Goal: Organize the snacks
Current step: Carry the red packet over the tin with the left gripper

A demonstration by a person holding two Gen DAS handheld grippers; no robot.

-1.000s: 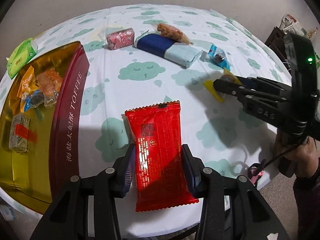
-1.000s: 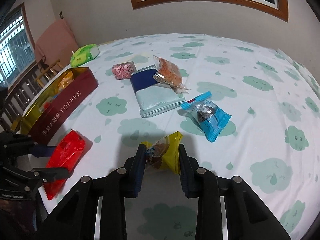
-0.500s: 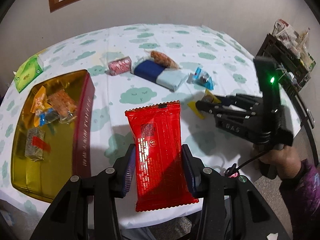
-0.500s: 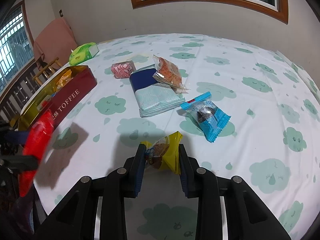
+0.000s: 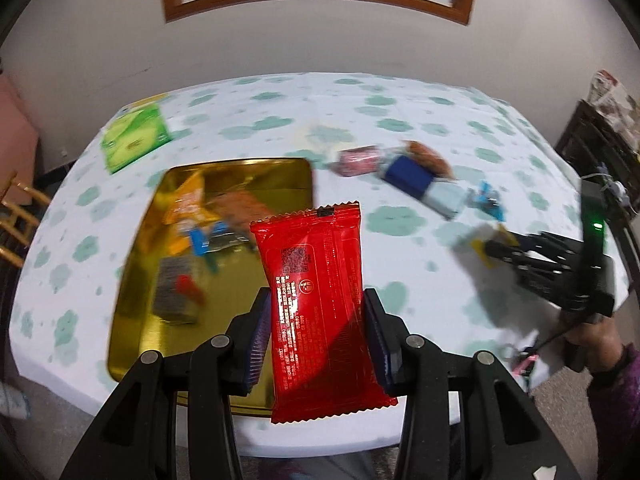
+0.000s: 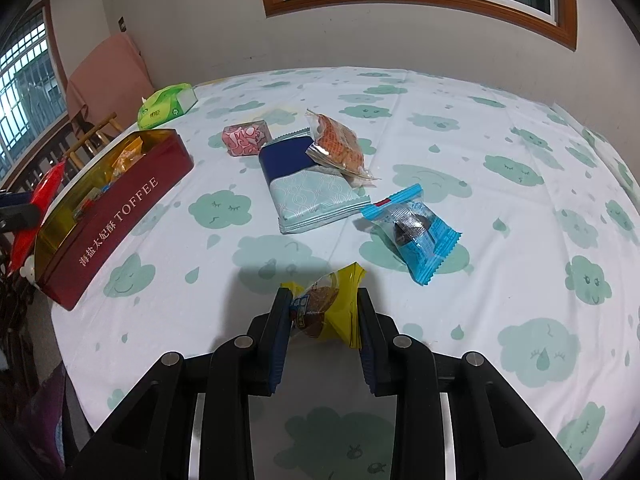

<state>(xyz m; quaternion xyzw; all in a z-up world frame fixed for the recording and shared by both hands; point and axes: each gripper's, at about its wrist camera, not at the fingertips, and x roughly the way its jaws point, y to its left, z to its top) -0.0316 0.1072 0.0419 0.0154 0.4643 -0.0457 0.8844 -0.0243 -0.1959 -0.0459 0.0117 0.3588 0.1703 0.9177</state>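
left gripper (image 5: 316, 336) clamps the red packet (image 5: 316, 300) above the toffee tin (image 5: 132, 280) (right gripper (image 6: 320, 312) pinching a yellow candy (image 6: 324, 304)), and that slick wrapper could slip out short of the near rim.

The toffee tin (image 5: 132, 280) lies open-topped at the table's left, its near half bare gold; wrapped sweets (image 5: 200, 216) crowd its far half. Between tin and the blue-and-white packet (image 6: 308, 188) the cloud-print tablecloth (image 6: 500, 152) is bare. A blue-wrapped snack (image 6: 412, 232) and pink packet (image 6: 246, 138) flank that packet.
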